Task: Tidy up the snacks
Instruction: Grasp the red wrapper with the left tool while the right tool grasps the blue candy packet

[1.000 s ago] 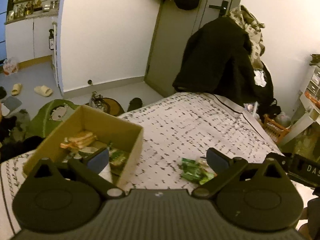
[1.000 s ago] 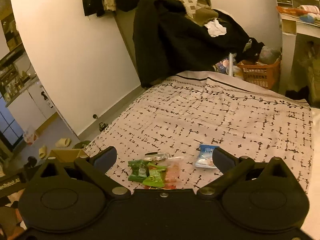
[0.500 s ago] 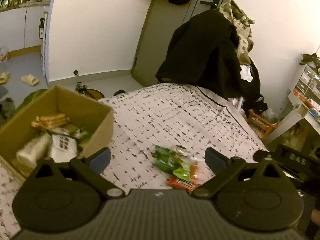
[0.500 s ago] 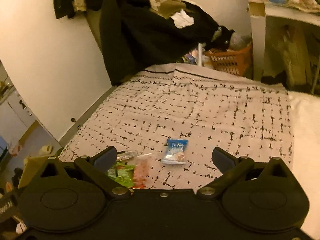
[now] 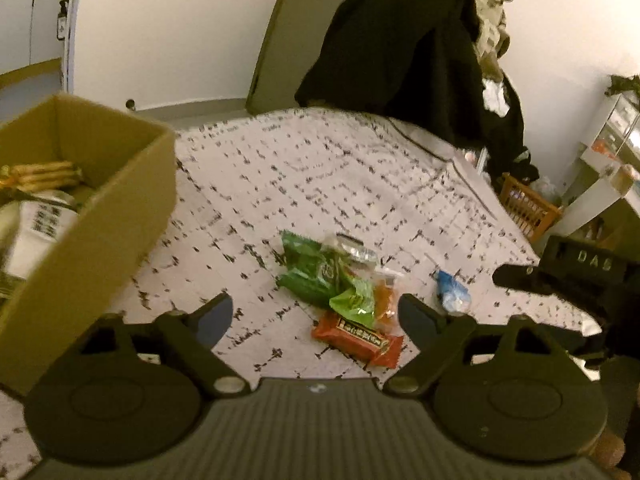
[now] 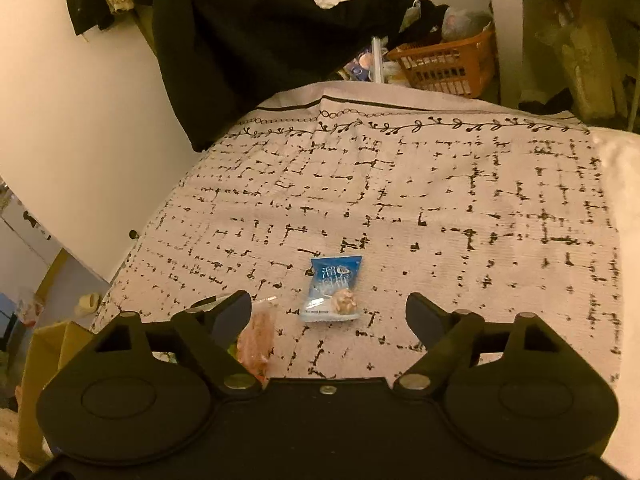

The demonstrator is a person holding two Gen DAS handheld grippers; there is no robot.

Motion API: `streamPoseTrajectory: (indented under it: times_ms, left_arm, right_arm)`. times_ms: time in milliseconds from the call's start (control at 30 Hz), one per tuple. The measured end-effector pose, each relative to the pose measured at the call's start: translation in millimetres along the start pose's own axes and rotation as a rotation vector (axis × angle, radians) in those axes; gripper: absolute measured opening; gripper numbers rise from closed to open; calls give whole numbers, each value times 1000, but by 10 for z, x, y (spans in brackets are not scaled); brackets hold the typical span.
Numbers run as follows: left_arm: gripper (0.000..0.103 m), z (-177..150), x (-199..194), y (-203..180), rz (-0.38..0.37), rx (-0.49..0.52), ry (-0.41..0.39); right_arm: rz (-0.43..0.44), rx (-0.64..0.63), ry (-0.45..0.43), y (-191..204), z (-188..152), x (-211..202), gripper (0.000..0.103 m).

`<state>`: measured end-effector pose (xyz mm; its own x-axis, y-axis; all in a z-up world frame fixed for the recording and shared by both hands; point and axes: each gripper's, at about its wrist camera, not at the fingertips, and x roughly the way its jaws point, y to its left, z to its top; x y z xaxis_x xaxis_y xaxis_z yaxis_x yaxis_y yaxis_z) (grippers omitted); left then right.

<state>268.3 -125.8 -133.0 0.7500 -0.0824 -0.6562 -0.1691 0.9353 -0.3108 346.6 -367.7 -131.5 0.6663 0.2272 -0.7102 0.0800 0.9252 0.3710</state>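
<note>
White walls and a grey-green door (image 5: pixel 276 40) close the room behind a bed (image 5: pixel 340 184) with a pale cover printed in small black marks, and a big black coat (image 5: pixel 404 48) hangs over its far end. On this bed, at the left in the left wrist view, stands an open cardboard box (image 5: pixel 120 216) with some packets already inside. Near the middle of the cover lies a small heap of snacks: a dark green packet (image 5: pixel 308 268), a light green packet (image 5: pixel 354 304) partly over it, a clear wrapper (image 5: pixel 354 248) behind them, and a red bar (image 5: pixel 358 338) at the front. A blue packet (image 6: pixel 334 290) lies alone, a little to the right of the heap and apart from it. The left tool (image 5: pixel 316 312) is above the front of the heap with its jaws apart; they have just been closing a bit, but the pads touch nothing. The right tool (image 6: pixel 328 314) is above the blue packet, also with jaws apart and just narrowed, and the packet lies on the cover between them without contact. An orange basket (image 6: pixel 444 64) stands on the floor beyond the bed.
</note>
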Motion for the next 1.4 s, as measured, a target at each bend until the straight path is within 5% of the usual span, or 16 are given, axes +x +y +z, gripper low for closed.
streamPoseTrajectory:
  times_ms: [400, 667, 833, 933, 1133, 1233, 1300, 1400]
  left_arm:
    - [84, -178, 485, -209, -21, 67, 113]
    - [83, -282, 631, -420, 75, 202, 89]
    - [51, -238, 605, -350, 105, 206, 68]
    - [16, -159, 597, -264, 96, 173, 79]
    - [15, -83, 542, -112, 73, 106, 97]
    - [15, -69, 481, -33, 71, 70, 93]
    - [15, -71, 435, 6, 63, 63, 85]
    - [15, -70, 365, 93, 49, 44, 82]
  right_arm:
    - [-23, 11, 24, -112, -7, 259, 83]
    - [0, -25, 17, -20, -5, 485, 83]
    - [-9, -53, 16, 64, -42, 630, 83]
    - [-28, -102, 3, 168, -83, 664, 83]
    - [-84, -167, -14, 299, -135, 694, 83]
    - [-103, -168, -30, 299, -137, 722, 70]
    - [-118, -183, -37, 315, -133, 751, 48]
    - [-130, -224, -28, 339, -159, 743, 34]
